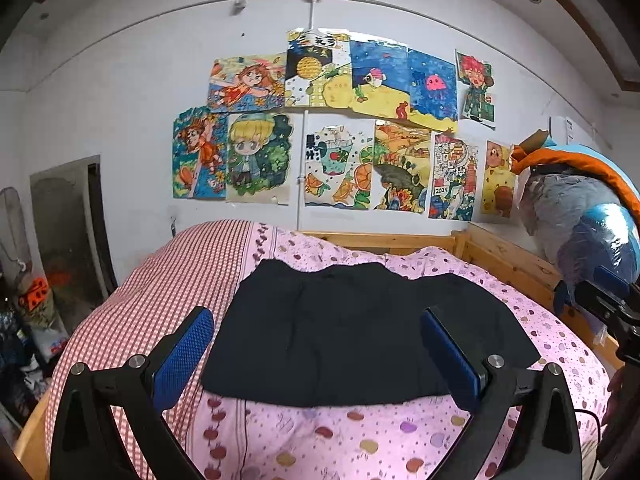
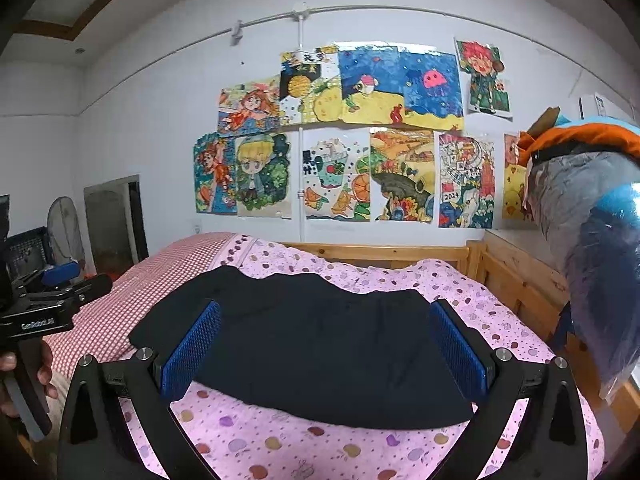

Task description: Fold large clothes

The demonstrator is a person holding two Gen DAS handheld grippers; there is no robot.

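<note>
A black garment (image 1: 352, 332) lies folded flat in a rough rectangle on the pink patterned bed cover (image 1: 320, 436); it also shows in the right wrist view (image 2: 320, 352). My left gripper (image 1: 320, 356) is open, held above the bed in front of the garment's near edge, holding nothing. My right gripper (image 2: 324, 352) is open too, above the garment's near edge, empty. The right gripper's body (image 1: 616, 304) shows at the right edge of the left wrist view. The left gripper's body (image 2: 44, 304) shows at the left of the right wrist view.
A red checked cover (image 1: 168, 292) lies on the bed's left side. A wooden bed frame (image 1: 516, 260) runs behind and to the right. Bagged bedding (image 1: 580, 216) is stacked at the right. Drawings (image 1: 340, 128) hang on the wall. Clutter stands at the far left (image 1: 32, 312).
</note>
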